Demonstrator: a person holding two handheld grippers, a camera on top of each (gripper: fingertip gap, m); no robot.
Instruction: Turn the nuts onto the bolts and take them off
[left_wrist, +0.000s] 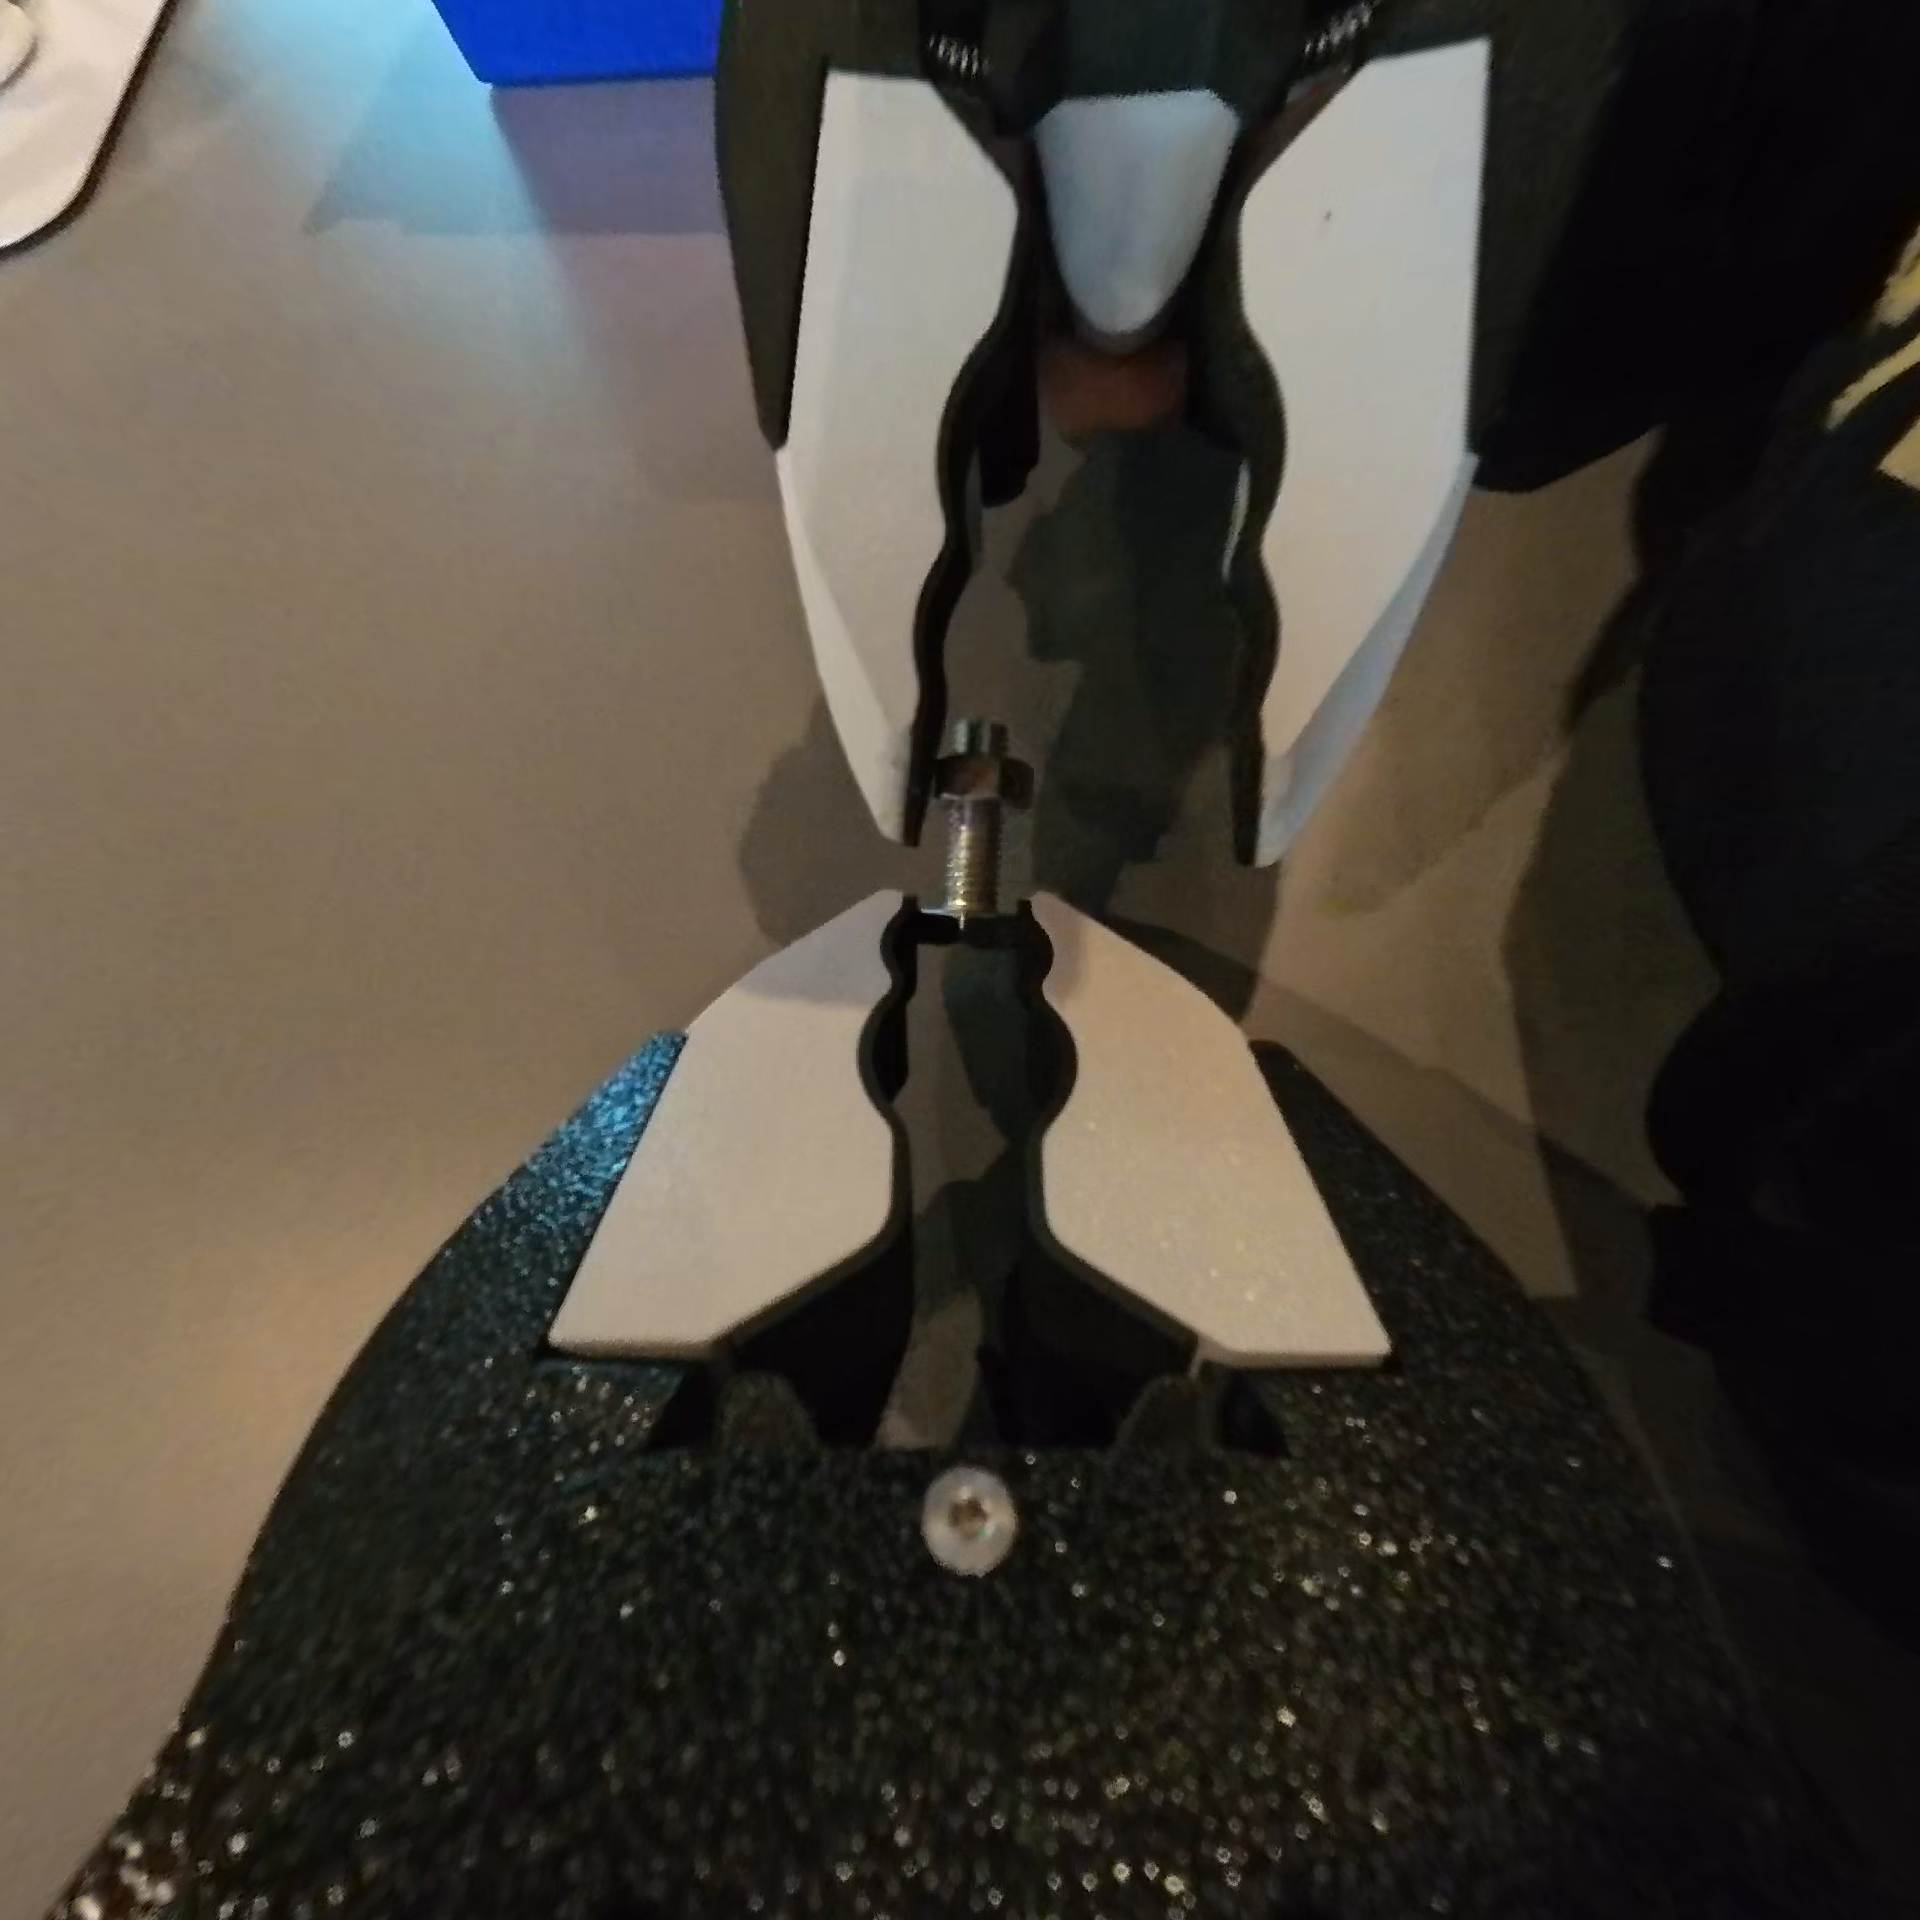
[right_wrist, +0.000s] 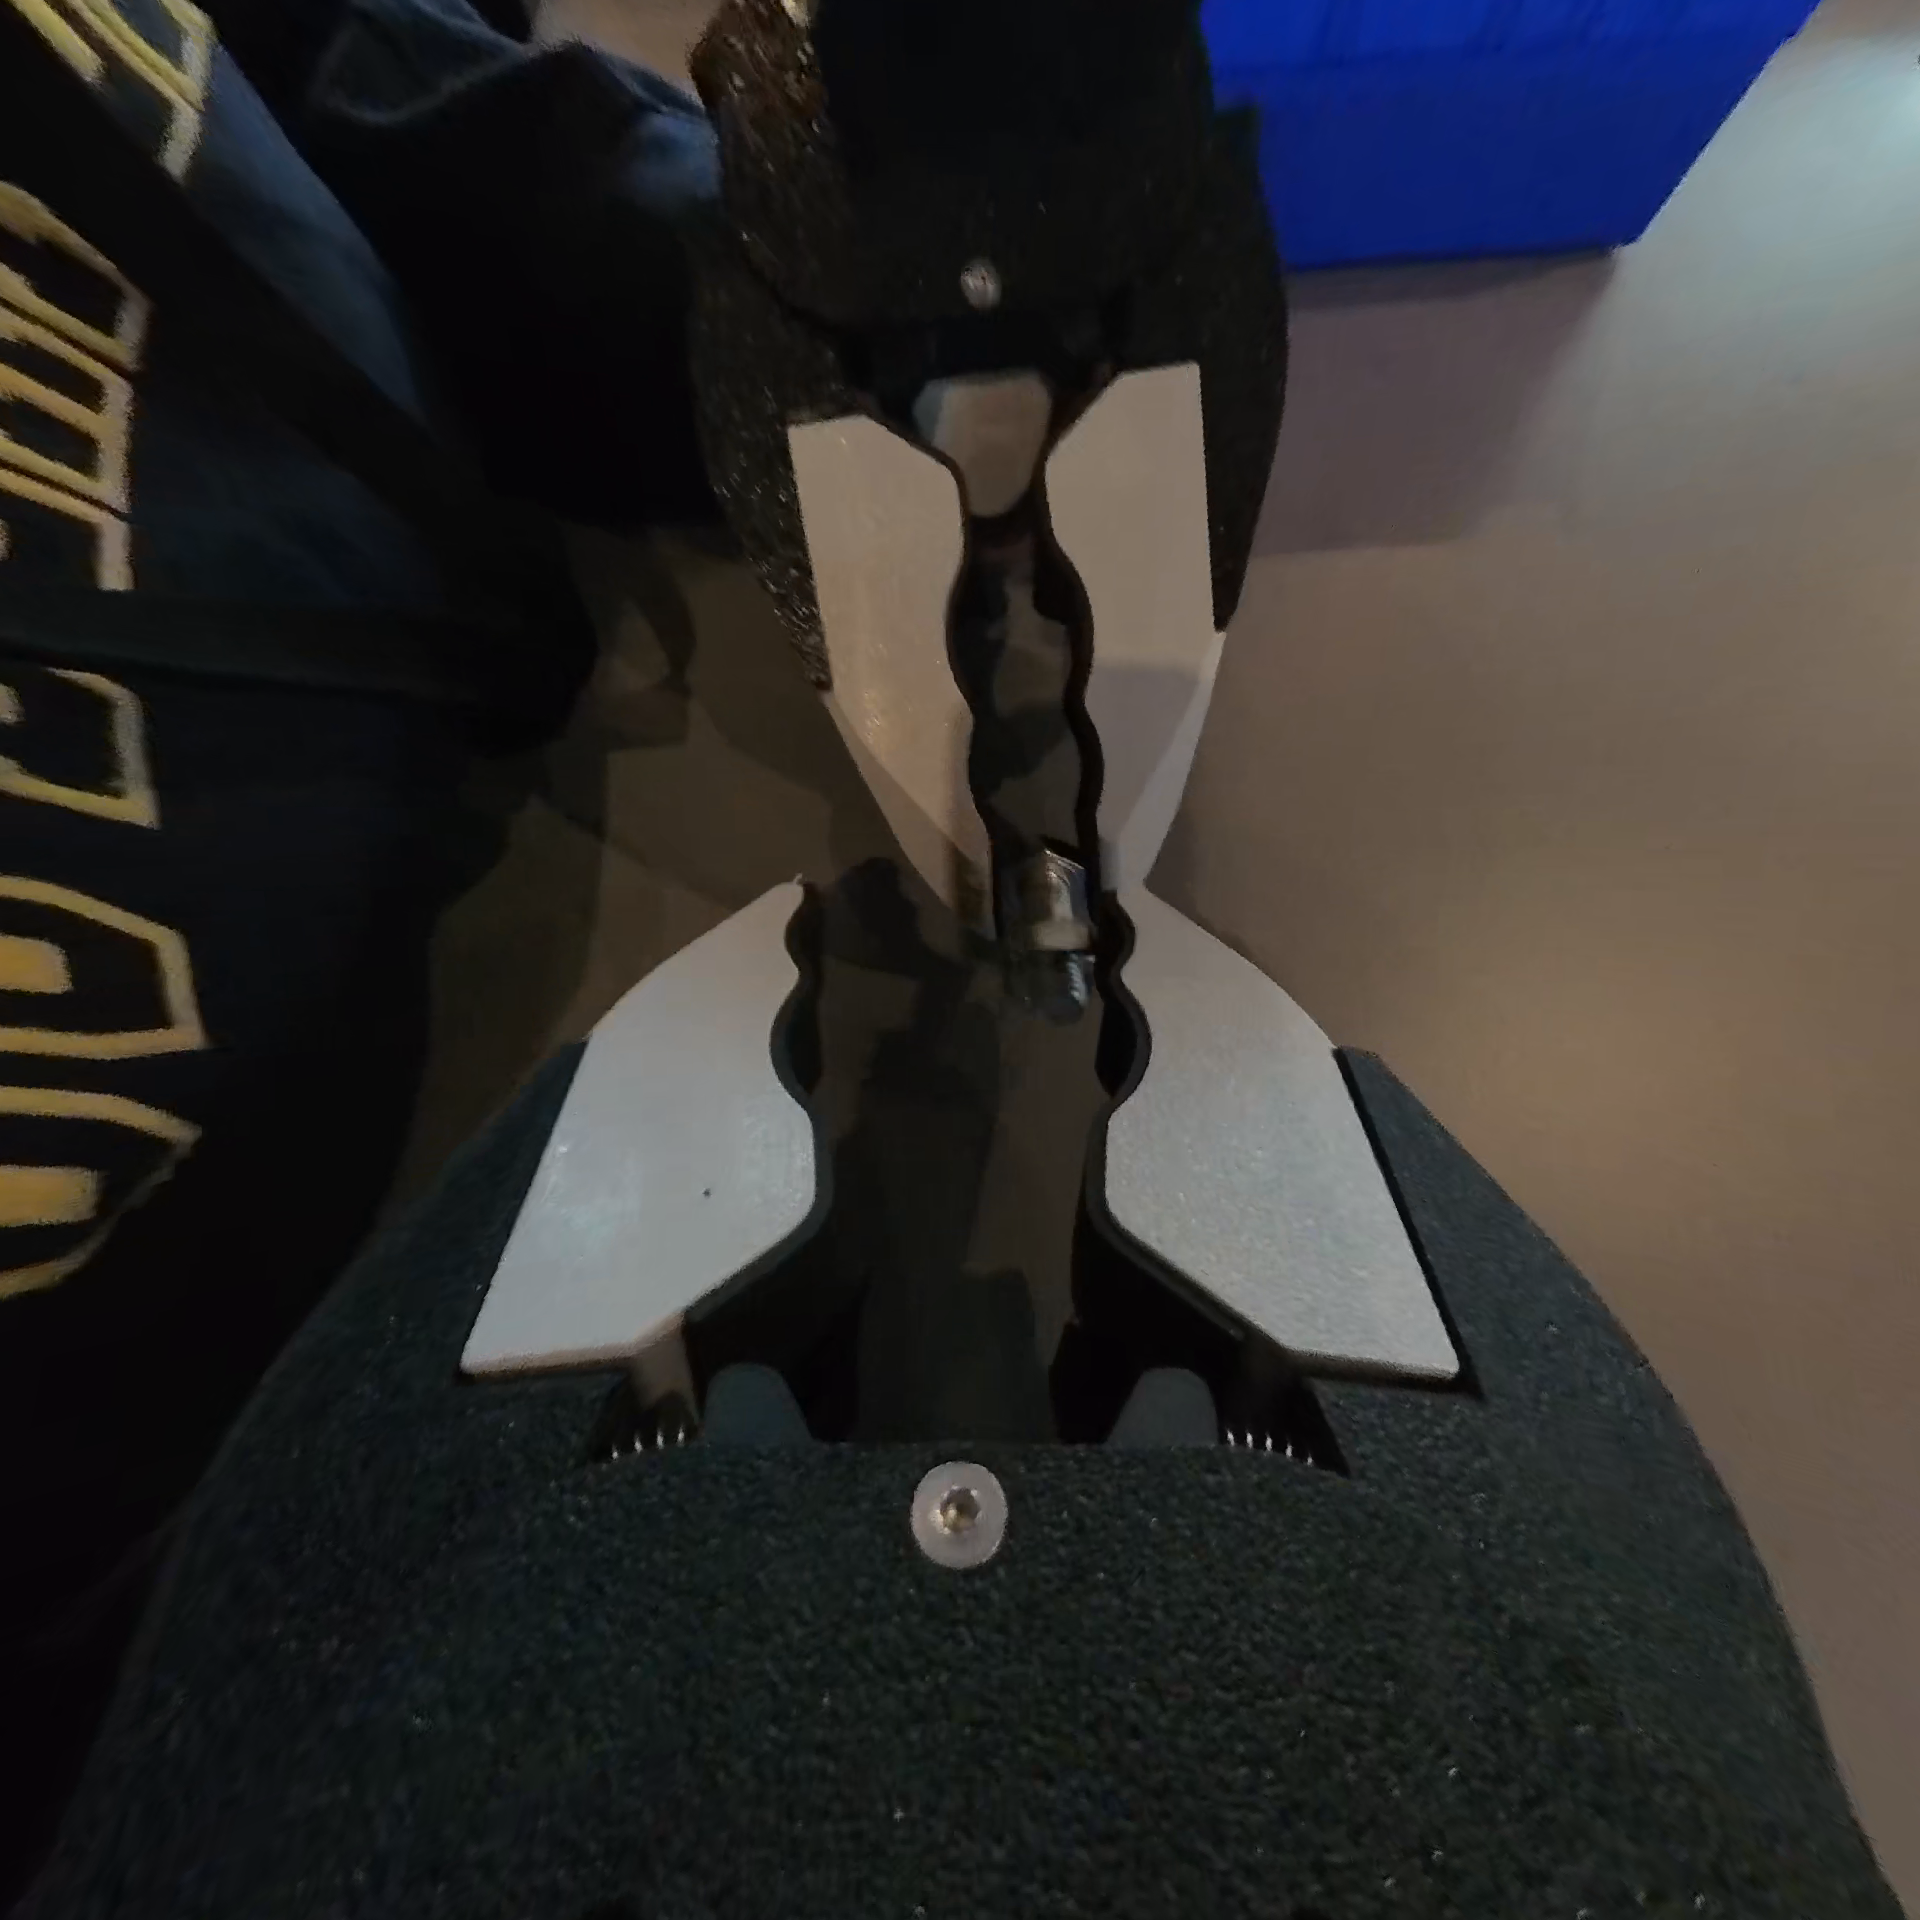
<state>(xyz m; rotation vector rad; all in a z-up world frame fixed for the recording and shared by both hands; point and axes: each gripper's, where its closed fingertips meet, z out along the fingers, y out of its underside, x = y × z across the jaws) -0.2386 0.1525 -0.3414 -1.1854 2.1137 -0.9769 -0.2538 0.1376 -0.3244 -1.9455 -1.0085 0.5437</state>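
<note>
Bolt (left_wrist: 968, 844) head hidden in left gripper (left_wrist: 971, 925)

left tongs (left_wrist: 971, 925) clamped, right tongs (right_wrist: 961, 914) parted (tips meeting)

The two grippers are facing each other tip to tip above the table (left_wrist: 364, 623). Between them, the bolt (left_wrist: 964, 854) is standing with the nut (left_wrist: 975, 774) on it, a box (right_wrist: 1507, 135) sitting behind.
</note>
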